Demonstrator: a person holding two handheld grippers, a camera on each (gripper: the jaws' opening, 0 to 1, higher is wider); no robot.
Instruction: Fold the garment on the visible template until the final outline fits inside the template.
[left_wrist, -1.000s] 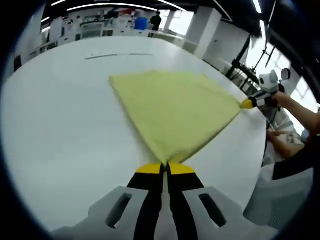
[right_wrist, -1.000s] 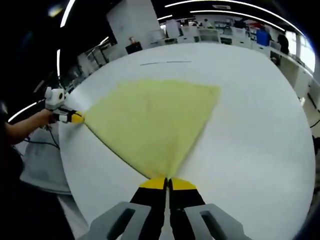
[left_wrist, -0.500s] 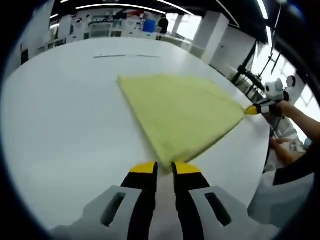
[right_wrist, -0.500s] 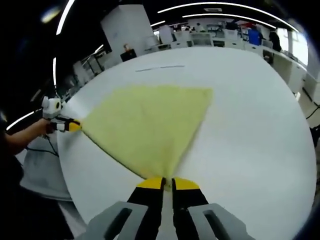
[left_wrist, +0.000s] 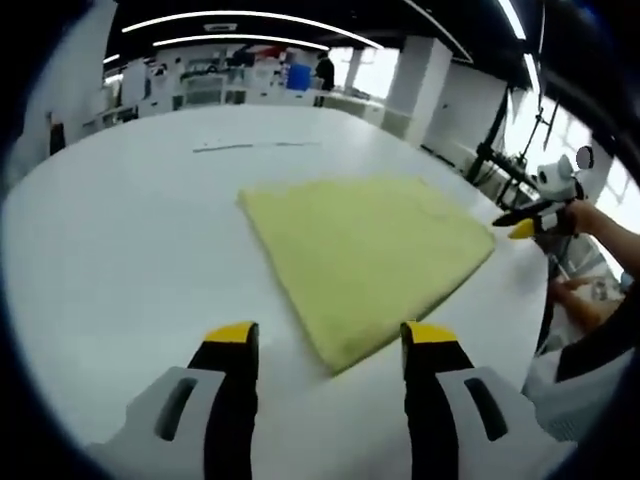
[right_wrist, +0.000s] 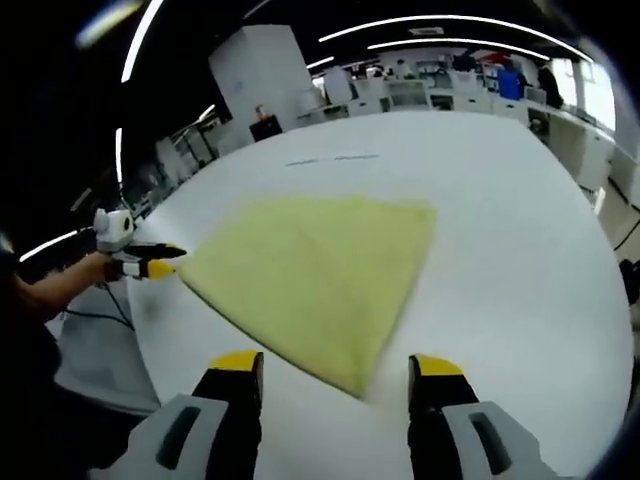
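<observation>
A folded yellow garment (left_wrist: 365, 250) lies flat on the white table (left_wrist: 120, 230); in the right gripper view the same garment (right_wrist: 310, 275) points one corner toward me. My left gripper (left_wrist: 332, 338) stands open just short of the near corner, nothing between its fingers. My right gripper (right_wrist: 338, 366) is open as well, its yellow tips on either side of the nearest corner and apart from the cloth. The right gripper (left_wrist: 528, 222) also appears at the garment's right corner in the left gripper view, and the left gripper (right_wrist: 150, 264) at the garment's left corner in the right gripper view.
A thin dark line (left_wrist: 255, 146) is marked on the table beyond the garment. A person's hand (right_wrist: 85, 272) holds the left gripper. The table edge (right_wrist: 110, 330) runs close on the near side. Desks and equipment (right_wrist: 430, 85) stand far behind.
Both grippers were shut on the garment's corners a second ago; both have since opened and pulled back a little. The garment now rests flat on the table.
</observation>
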